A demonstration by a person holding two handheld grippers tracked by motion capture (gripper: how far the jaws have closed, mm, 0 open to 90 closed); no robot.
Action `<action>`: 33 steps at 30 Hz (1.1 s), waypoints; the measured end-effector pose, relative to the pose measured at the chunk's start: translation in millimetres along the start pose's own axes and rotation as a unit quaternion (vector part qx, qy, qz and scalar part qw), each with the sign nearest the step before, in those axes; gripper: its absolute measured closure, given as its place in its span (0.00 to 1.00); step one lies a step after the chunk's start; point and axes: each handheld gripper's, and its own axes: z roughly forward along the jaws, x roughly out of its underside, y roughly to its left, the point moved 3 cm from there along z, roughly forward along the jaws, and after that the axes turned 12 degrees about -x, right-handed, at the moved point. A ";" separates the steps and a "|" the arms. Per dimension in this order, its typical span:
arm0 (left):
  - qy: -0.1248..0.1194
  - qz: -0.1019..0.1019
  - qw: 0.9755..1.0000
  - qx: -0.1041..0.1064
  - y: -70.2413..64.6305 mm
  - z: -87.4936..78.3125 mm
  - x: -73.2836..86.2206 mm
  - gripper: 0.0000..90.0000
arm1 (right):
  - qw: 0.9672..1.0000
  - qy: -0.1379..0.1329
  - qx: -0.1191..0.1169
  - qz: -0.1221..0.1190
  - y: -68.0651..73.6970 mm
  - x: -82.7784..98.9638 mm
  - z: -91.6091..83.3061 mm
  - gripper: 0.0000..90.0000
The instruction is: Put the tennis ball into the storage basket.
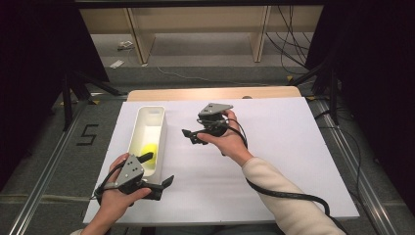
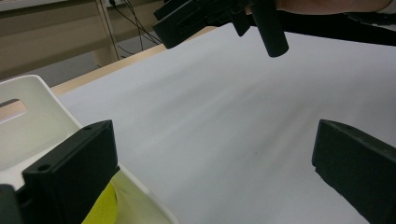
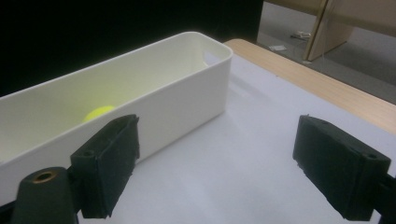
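Observation:
A long white bin [image 1: 142,128] stands on the left part of the white sheet, with a yellow ball [image 1: 150,149] in its near half. My left gripper [image 1: 157,169] is at the bin's near right corner and is open, one jaw over the bin's rim and the other over the sheet. In the left gripper view, the left gripper [image 2: 215,172] holds nothing; the bin [image 2: 32,116] and something yellow [image 2: 105,207] sit by its left jaw. My right gripper [image 1: 192,136] hovers right of the bin, pointing at it. It [image 3: 215,163] is open and empty, facing the bin [image 3: 154,100] and ball [image 3: 98,112].
The white sheet [image 1: 284,147] covers a wooden table [image 1: 215,93] whose far edge shows. Beyond it are wooden shelf legs [image 1: 139,39] and cables [image 1: 288,44] on the floor. Black stands flank both sides. The right gripper [image 2: 219,18] hangs across the top of the left gripper view.

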 end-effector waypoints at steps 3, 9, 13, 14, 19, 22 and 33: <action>0.002 0.001 1.000 0.000 0.1 0.3 0.6 0.00 | 1.000 0.000 0.003 0.001 -1.3 4.0 -5.9 0.17; 0.002 0.002 1.000 0.001 0.3 0.7 0.7 0.00 | 1.000 -0.002 0.013 0.004 -5.9 9.9 -20.2 0.17; 0.002 0.001 1.000 0.000 0.1 0.8 0.9 0.00 | 1.000 -0.006 0.018 0.008 -8.9 12.6 -28.4 0.17; 0.002 0.003 1.000 0.000 0.3 0.9 0.9 0.00 | 1.000 -0.007 0.019 0.010 -9.3 13.1 -30.3 0.17; 0.003 0.000 1.000 0.000 0.2 1.1 1.4 0.00 | 1.000 -0.009 0.025 0.010 -11.7 15.4 -38.2 0.17; 0.004 0.000 1.000 0.001 0.2 1.1 1.4 0.00 | 1.000 -0.010 0.028 0.010 -13.0 17.5 -42.0 0.17; 0.003 0.000 1.000 0.001 0.1 1.2 1.4 0.00 | 0.999 -0.008 0.035 0.015 -14.4 26.9 -53.7 0.17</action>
